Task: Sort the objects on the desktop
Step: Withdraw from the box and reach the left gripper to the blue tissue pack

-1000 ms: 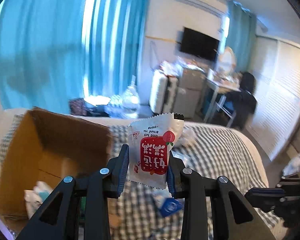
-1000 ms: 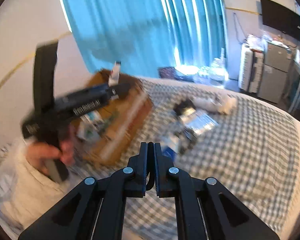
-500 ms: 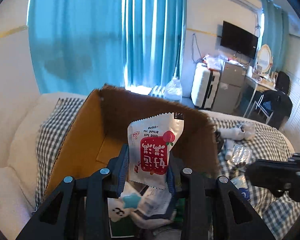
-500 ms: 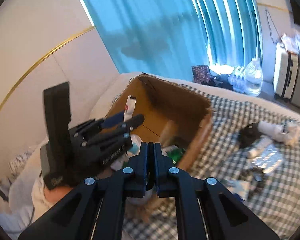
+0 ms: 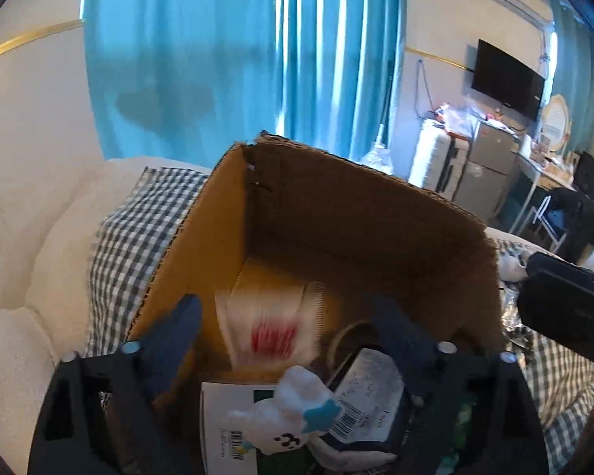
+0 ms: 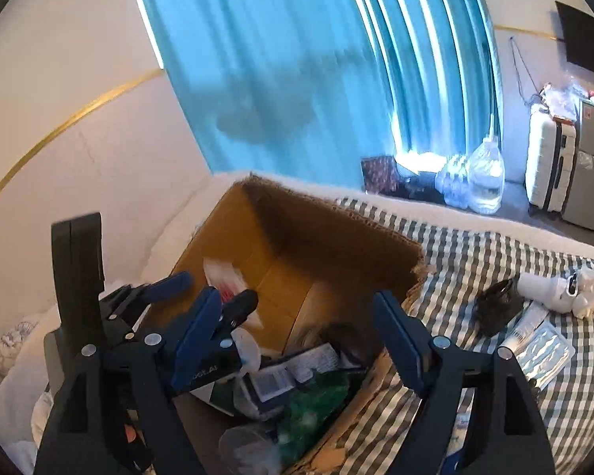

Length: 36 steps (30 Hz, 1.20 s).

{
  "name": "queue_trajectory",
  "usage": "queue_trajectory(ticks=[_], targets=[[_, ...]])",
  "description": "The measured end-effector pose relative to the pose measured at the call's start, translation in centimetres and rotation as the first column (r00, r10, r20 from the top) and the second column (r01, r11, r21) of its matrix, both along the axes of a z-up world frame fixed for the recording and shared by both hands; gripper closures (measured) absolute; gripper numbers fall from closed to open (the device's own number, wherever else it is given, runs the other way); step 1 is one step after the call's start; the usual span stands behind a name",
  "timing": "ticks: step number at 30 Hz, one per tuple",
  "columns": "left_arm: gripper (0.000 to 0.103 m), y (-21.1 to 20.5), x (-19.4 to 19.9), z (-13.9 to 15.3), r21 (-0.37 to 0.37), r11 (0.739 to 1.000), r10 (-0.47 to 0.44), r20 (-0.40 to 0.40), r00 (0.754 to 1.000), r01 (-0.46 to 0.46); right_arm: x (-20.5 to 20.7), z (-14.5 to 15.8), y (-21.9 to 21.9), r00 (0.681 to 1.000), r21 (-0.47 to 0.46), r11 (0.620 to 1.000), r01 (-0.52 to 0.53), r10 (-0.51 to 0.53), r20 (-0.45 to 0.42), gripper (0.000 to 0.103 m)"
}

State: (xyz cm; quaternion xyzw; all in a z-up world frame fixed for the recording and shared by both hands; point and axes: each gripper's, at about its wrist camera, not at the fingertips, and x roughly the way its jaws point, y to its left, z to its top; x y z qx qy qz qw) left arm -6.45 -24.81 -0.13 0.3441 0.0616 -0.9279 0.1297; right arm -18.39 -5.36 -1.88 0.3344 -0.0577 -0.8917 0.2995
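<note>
Right gripper (image 6: 297,336) over cardboard box (image 6: 336,233), jaws opening, nothing between. Left gripper (image 6: 214,289) at box's left side, jaws apart, blurred white-and-red packet (image 6: 223,275) between, touching neither pad. Box full of mixed packets. Checked bedspread (image 6: 495,253) right of box, white toy (image 6: 562,287), black pouch (image 6: 499,306), blister pack (image 6: 542,350) lying there.

Blue curtains (image 5: 237,59), television (image 5: 507,83), suitcase (image 6: 548,166), water jug (image 6: 485,176).

A white snack packet (image 5: 271,328) with a red label, motion-blurred, hangs inside the open cardboard box (image 5: 360,213) above other sorted items.
</note>
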Motion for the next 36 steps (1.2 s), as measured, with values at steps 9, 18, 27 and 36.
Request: queue_trajectory(ticks=[9, 18, 27, 36], targets=[[0.006, 1.7, 0.6, 0.7, -0.025, 1.0, -0.02, -0.014, 1.0, 0.019, 2.2, 1.9, 4.9, 0.995, 0.022, 0.995, 0.1, -0.1, -0.018, 0.023], [0.0, 13.0, 2.1, 2.4, -0.038, 0.965, -0.26, -0.049, 0.964, 0.258, 9.4, 5.2, 17.0, 0.948, 0.077, 0.949, 0.305, -0.295, -0.12, 0.014], [0.0, 24.3, 0.7, -4.6, -0.054, 0.933, -0.35, 0.11, 0.93, 0.357, 10.9, 3.3, 24.0, 0.886, 0.143, 0.88, 0.453, -0.427, -0.179, 0.009], [0.0, 24.8, -3.1, -9.6, 0.084, 0.943, -0.332, 0.23, 0.915, 0.321, 10.1, -0.8, 24.2, 0.914, 0.279, 0.879, 0.387, -0.327, -0.24, 0.0]])
